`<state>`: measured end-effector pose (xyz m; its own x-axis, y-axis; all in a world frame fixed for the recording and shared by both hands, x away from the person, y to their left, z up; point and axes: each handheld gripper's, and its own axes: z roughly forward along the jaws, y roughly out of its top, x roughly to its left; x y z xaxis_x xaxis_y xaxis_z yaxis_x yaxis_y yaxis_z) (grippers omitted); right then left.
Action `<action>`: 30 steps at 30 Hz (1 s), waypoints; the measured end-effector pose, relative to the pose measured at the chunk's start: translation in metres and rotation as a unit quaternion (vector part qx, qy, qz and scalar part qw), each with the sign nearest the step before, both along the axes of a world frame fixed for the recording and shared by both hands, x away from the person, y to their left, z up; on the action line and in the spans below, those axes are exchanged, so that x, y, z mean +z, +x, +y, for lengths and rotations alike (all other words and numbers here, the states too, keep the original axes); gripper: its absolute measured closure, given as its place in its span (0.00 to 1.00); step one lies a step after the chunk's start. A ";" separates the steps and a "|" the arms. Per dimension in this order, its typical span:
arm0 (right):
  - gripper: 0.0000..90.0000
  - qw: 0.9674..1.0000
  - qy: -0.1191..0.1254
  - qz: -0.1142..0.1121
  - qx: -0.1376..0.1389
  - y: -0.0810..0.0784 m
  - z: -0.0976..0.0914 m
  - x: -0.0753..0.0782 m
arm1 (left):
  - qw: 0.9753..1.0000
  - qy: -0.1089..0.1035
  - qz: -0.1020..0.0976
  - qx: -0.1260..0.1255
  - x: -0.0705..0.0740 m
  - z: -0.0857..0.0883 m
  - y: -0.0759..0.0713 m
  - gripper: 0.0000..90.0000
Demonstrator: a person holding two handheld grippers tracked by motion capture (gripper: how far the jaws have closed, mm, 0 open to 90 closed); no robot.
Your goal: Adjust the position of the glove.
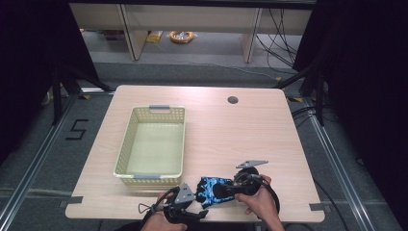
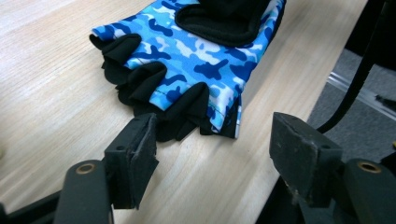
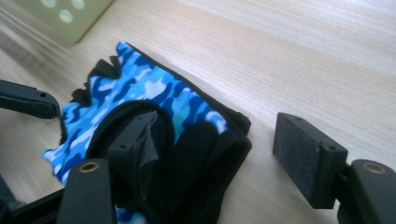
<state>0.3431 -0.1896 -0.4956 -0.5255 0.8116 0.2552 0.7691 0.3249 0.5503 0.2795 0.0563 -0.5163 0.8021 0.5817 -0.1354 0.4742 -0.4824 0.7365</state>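
The glove (image 1: pixel 211 190) in front of me is a fingerless one, soft stretch fabric printed in blue, pale blue and white camouflage, with short black finger stubs along one end and a thick black padded cuff at the other. It lies flat on the pale wood-grain table (image 1: pixel 226 130), near the edge closest to me and just past the near right corner of the basket (image 1: pixel 151 140), a cream plastic tub with rows of round holes in its walls and grey handles at both ends. My left gripper (image 2: pixel 212 149) has its two black, blocky pads spread wide; the finger stubs of the glove lie between them, the left pad just touching the black fabric and the right pad standing clear over bare wood, so it has hold of nothing. My right gripper (image 3: pixel 224 149) comes at the glove from the cuff end, also spread wide: its left pad sits over the black cuff opening, and I cannot tell whether it presses into it, while the right pad hangs apart over the table. In the high view both of my hands meet at the glove, one at each end.
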 end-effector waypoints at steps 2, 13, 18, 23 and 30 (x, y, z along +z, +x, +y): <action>0.35 1.000 -0.003 0.000 -0.002 0.003 0.001 -0.002 | 1.000 0.011 -0.006 0.001 -0.002 -0.005 0.000 0.34; 0.52 0.999 0.001 -0.007 0.031 0.001 0.001 -0.002 | 0.998 0.026 -0.058 0.003 -0.004 -0.011 0.003 0.48; 0.59 1.000 -0.001 0.004 0.027 0.001 -0.002 -0.003 | 0.997 0.027 -0.066 -0.010 -0.004 -0.011 0.006 0.71; 0.68 1.000 0.010 0.011 0.024 0.000 -0.007 -0.003 | 0.998 0.021 -0.063 -0.017 -0.004 -0.015 0.003 0.85; 0.84 0.998 0.057 -0.026 0.024 -0.003 -0.011 -0.008 | 0.997 0.020 -0.065 -0.021 -0.004 -0.014 0.003 0.88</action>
<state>0.3400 -0.2004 -0.5034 -0.5788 0.7522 0.3150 0.7229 0.2944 0.6251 0.2823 0.0425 -0.5201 0.8350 0.5502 -0.0063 0.3547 -0.5295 0.7706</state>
